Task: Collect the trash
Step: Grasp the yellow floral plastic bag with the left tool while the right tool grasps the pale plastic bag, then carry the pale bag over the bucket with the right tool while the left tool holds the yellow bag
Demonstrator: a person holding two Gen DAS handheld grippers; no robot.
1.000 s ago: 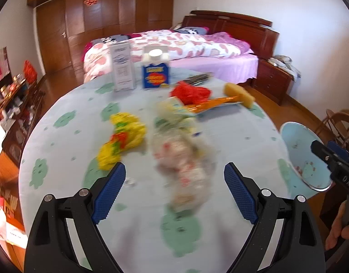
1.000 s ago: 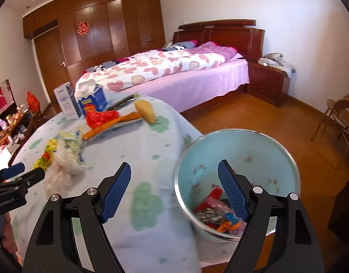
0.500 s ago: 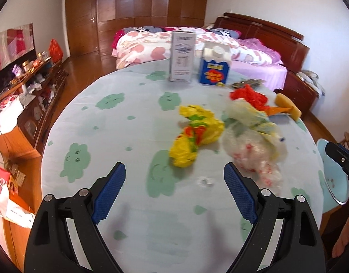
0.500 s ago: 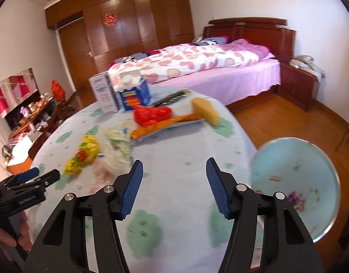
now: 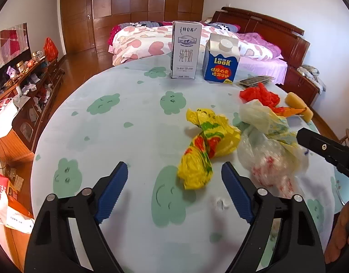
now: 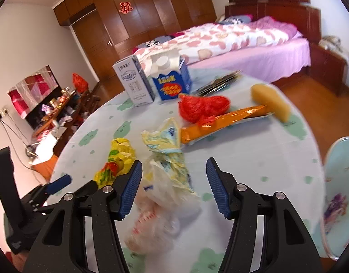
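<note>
On a round table (image 5: 129, 104) draped in a pale green cloud-print cloth, the left gripper (image 5: 174, 188) hangs with its jaws closing on nothing, just left of a crumpled yellow wrapper (image 5: 206, 150). Right of the wrapper lies a clear plastic bag (image 6: 160, 195), framed between the parted, empty jaws of the right gripper (image 6: 174, 186). Behind the bag sit a red wad (image 6: 201, 107) and an orange packet (image 6: 222, 120); a light blue bin (image 6: 340, 182) stands at the table's right edge

Wrapper (image 5: 206, 150) left of bag (image 5: 270, 157); cartons (image 5: 185, 50) behind, on table (image 5: 120, 141).
</note>
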